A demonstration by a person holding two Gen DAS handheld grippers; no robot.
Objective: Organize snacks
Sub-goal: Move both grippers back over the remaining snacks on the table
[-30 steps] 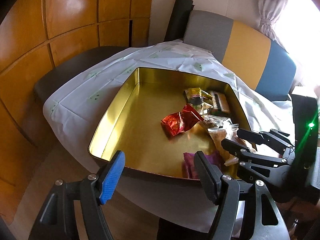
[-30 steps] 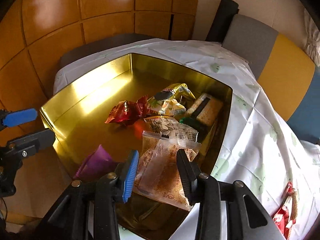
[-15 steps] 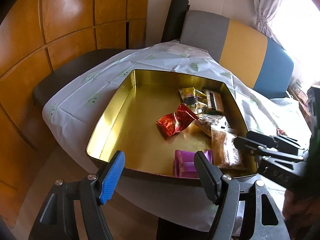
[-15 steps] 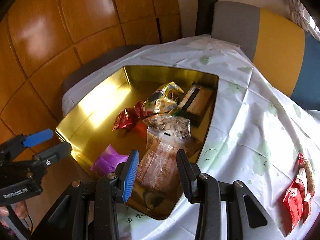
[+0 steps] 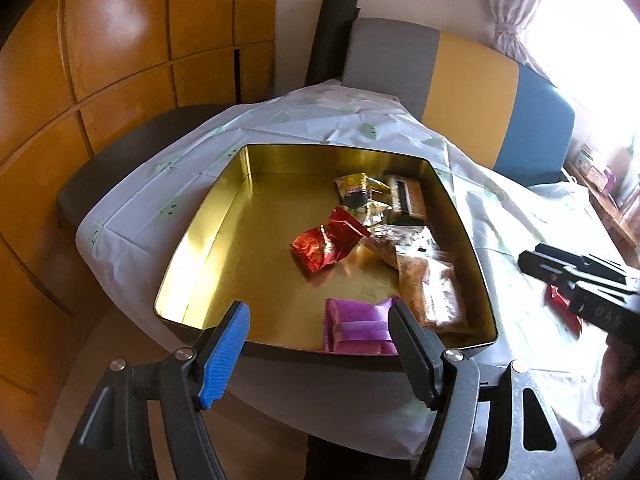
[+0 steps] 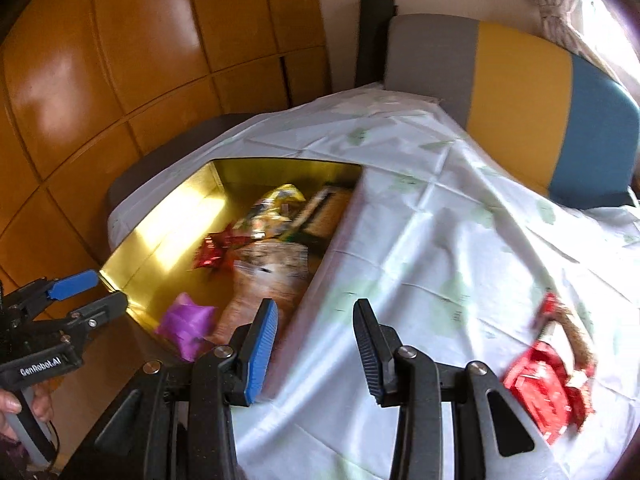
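A gold tin (image 5: 200,248) on the white tablecloth holds a red foil packet (image 5: 326,246), a purple packet (image 5: 356,326), a clear bag of brown snacks (image 5: 430,288) and a yellow packet (image 5: 356,188). My left gripper (image 5: 320,344) hovers open just before the tin's near wall, empty. My right gripper (image 6: 316,344) is open and empty over the cloth, right of the tin (image 6: 160,240). A red packet (image 6: 544,376) lies on the cloth to its right. The right wrist view is blurred.
A grey, yellow and blue chair back (image 5: 472,92) stands behind the table. Wooden panels (image 5: 120,40) line the left side. The tablecloth (image 6: 440,220) drapes over the table edges. A hand (image 6: 24,404) grips the left tool's handle.
My right gripper has swung right, from above the clear bag in the tin to over the tablecloth, and the red packet on the cloth has come closer. The left gripper has barely moved.
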